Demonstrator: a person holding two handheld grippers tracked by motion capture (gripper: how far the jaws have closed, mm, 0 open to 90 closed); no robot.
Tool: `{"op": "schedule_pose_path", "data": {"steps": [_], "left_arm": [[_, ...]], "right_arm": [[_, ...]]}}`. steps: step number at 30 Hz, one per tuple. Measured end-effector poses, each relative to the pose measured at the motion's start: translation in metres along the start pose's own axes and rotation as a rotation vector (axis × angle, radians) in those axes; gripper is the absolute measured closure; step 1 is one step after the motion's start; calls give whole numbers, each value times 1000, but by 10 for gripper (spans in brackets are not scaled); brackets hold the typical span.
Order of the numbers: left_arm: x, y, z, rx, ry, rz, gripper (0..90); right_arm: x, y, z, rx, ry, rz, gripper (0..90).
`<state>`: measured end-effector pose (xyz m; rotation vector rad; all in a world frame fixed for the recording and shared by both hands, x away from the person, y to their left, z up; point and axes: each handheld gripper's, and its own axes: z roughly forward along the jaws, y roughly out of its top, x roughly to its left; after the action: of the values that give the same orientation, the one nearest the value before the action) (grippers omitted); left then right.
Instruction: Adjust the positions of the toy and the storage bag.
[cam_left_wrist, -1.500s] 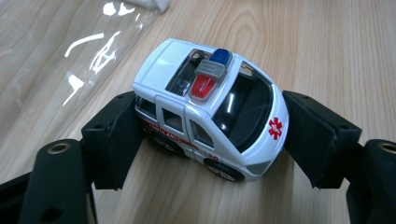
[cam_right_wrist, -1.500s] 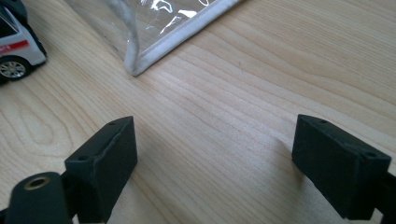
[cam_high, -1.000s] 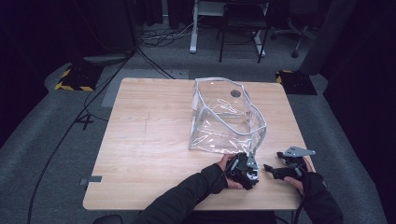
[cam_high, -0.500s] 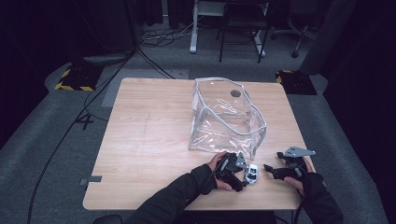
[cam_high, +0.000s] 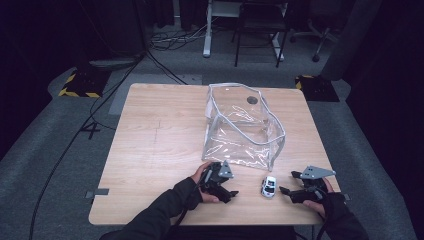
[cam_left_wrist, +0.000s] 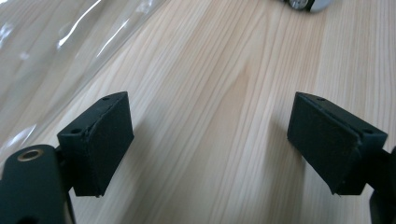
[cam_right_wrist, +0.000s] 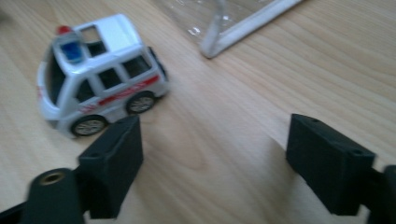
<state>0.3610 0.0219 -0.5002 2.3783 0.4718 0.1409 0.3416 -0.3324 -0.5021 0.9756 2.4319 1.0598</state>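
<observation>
Wood table (cam_high: 150, 150), grey carpet (cam_high: 60, 150); toy car (cam_high: 269, 186) between grippers, fingers apart, empty.

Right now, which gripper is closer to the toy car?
The right gripper: the toy car stands just beyond its open jaws, while the left gripper sits farther off across bare table.

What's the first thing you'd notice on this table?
A tiny white police car stands near the table's front edge, between the left gripper and the right gripper, both open and empty. Just behind it stands a big clear plastic bag, open at the top.
</observation>
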Motion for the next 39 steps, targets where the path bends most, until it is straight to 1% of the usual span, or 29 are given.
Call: {"op": "schedule_pose_path", "data": {"steps": [1,2,3,4,6,7,9,10,11,12,13,14,15,16,17,18,19,21,23,24,26,27,29,30,31,32,34,37,39], "left_arm": [[3,-11,-10,-7,22,-18,146],[4,-15,-13,-7,35,-27,146],[4,-15,-13,-7,35,-27,146],[7,-22,-19,-11,39,-39,146],[10,-39,-32,-31,63,-91,146],[10,-39,-32,-31,63,-91,146],[18,-57,-49,-27,97,-111,145],[21,-64,-54,-23,105,-118,145],[21,-64,-54,-23,105,-118,145],[26,-74,-64,-22,134,-141,145],[28,-81,-70,-29,150,-167,145],[30,-87,-75,-27,161,-180,145],[30,-87,-75,-27,161,-180,145],[33,-95,-82,-28,179,-195,145],[33,-95,-82,-28,179,-195,145],[37,-104,-91,-28,206,-212,145],[38,-109,-95,-32,208,-233,145],[40,-115,-100,-35,227,-256,146],[41,-117,-101,-32,229,-260,146],[42,-119,-103,-39,240,-272,145],[42,-120,-104,-33,237,-269,145],[42,-120,-104,-33,237,-269,145],[42,-120,-104,-33,237,-269,145],[42,-120,-104,-33,237,-269,144],[42,-120,-104,-33,241,-269,144],[43,-119,-103,-36,247,-268,144],[43,-119,-103,-37,244,-273,144],[43,-119,-103,-36,244,-272,144],[43,-119,-103,-36,245,-271,144]], "right_arm": [[10,0,0,-6,10,-7,220],[14,0,0,-6,15,-12,220],[17,0,0,-5,16,-12,221],[17,0,0,-5,16,-12,221],[24,-1,-2,-4,20,-20,232],[24,-1,-2,-4,20,-20,232],[32,-3,-4,-1,27,-33,233],[35,-3,-5,0,30,-26,233],[35,-3,-5,0,30,-26,233],[39,-4,-6,-1,37,-40,233],[41,-4,-7,0,36,-32,235],[42,-5,-7,1,34,-36,241],[44,-5,-8,-3,33,-35,247],[45,-6,-8,2,39,-42,250],[45,-6,-8,2,39,-42,250],[48,-5,-9,1,44,-41,255],[49,-5,-8,1,49,-46,255],[53,-4,-7,-3,45,-48,260],[54,-2,-5,0,48,-48,261],[55,1,-3,-3,44,-54,267],[53,3,0,-11,36,-49,287],[53,3,1,-12,37,-43,286],[52,4,2,-12,43,-50,282],[53,6,4,-12,35,-37,278],[53,6,4,-12,35,-37,278],[53,7,5,-13,30,-36,304],[53,8,5,-22,24,-39,323],[55,8,5,-31,21,-41,328],[58,11,7,-29,17,-44,303]]}}
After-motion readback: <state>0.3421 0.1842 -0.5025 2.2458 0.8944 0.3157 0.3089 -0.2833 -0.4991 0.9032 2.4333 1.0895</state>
